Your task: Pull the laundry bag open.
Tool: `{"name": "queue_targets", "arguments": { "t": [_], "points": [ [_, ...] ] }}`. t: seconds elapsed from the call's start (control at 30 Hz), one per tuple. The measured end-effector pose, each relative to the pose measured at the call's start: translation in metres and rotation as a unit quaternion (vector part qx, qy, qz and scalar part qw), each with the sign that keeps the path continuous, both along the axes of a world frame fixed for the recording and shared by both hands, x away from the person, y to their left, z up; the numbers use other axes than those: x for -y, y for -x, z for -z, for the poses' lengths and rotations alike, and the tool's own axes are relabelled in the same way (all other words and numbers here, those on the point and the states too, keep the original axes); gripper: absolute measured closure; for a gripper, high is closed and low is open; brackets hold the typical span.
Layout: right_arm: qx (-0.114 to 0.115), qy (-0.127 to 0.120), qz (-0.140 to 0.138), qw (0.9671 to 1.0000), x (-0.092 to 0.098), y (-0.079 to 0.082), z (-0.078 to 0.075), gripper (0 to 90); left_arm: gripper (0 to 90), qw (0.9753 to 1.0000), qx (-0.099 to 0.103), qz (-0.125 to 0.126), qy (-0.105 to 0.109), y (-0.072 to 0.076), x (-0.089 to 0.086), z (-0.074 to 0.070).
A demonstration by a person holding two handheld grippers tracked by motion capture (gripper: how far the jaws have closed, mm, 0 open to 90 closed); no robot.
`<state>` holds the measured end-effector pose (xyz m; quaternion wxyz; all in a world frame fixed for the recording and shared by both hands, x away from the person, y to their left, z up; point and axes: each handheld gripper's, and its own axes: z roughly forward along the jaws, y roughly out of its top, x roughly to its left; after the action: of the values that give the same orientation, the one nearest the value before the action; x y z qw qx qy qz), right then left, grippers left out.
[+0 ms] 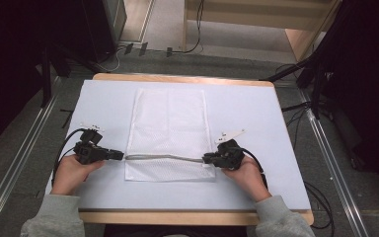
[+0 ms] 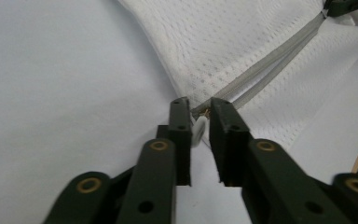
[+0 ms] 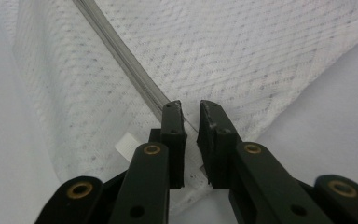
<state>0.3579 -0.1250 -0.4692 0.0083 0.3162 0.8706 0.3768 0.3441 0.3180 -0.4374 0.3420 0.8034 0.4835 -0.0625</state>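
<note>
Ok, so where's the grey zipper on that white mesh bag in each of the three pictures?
High view: the zipper runs across the near end of the mesh bag, between the left gripper and right gripper.
Left gripper view: it slants from the jaws to the upper right.
Right gripper view: it slants from the top left down to the jaws.
Shared landmark: the bag's white mesh.

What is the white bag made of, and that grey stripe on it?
The white bag looks like soft mesh cloth, matte: tiny holes in a woven pattern show in both gripper views. The grey stripe seems to be a zipper with fabric tape; its teeth are too small to tell plastic from metal.
</note>
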Motion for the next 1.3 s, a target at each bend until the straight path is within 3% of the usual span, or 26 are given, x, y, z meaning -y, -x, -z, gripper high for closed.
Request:
{"name": "queue_targets", "arguments": {
  "t": [0.2, 0.33, 0.5, 0.97, 1.3],
  "points": [
    [0.005, -0.014, 0.014, 0.9998, 0.006, -0.004, -0.005, 65.6, 58.8, 0.9992, 0.040, -0.008, -0.007, 0.001, 0.000, -0.004],
    [0.011, -0.026, 0.028, 0.9992, 0.014, -0.008, -0.007, 59.8, 45.5, 0.9987, 0.046, -0.020, 0.002, 0.001, -0.002, -0.005],
    [0.019, -0.032, 0.039, 0.9985, 0.020, -0.009, -0.010, 54.3, 39.6, 0.9974, 0.066, -0.030, -0.007, 0.000, -0.006, -0.008],
    [0.039, -0.033, 0.077, 0.9957, 0.047, -0.010, -0.011, 45.3, 35.9, 0.9951, 0.083, -0.049, -0.020, -0.007, -0.018, -0.008],
    [0.048, -0.033, 0.114, 0.9918, 0.073, -0.012, -0.010, 43.5, 35.3, 0.9941, 0.083, -0.070, -0.011, -0.013, -0.026, -0.007]
  ]
}}
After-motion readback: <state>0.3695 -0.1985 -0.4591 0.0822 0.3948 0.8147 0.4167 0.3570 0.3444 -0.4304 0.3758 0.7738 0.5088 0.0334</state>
